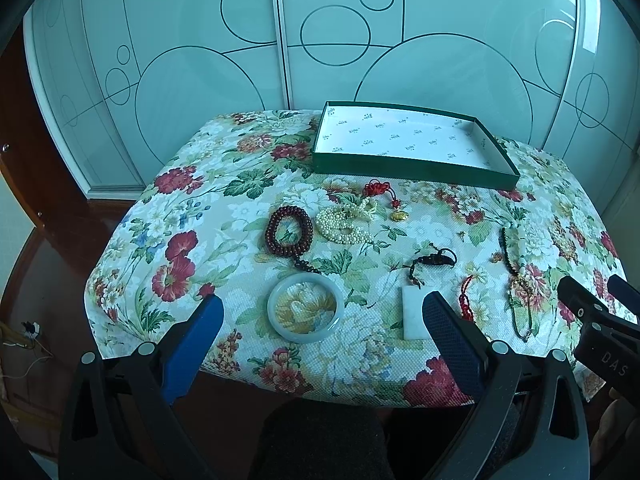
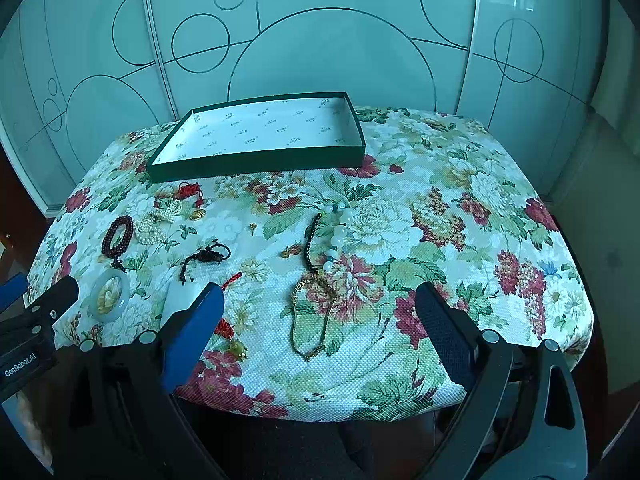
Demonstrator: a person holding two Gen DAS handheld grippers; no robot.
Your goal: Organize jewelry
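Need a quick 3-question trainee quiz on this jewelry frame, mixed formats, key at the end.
1. True or false: the green box already holds jewelry.
2. Which piece lies nearest the left tongs? A) pearl strand B) jade bangle C) gold chain
3. Fill in: both the left tongs and the right tongs are ____.

Key:
1. False; its white lining is bare.
2. B; the bangle sits between the fingertips in the left wrist view.
3. Open; neither holds anything.
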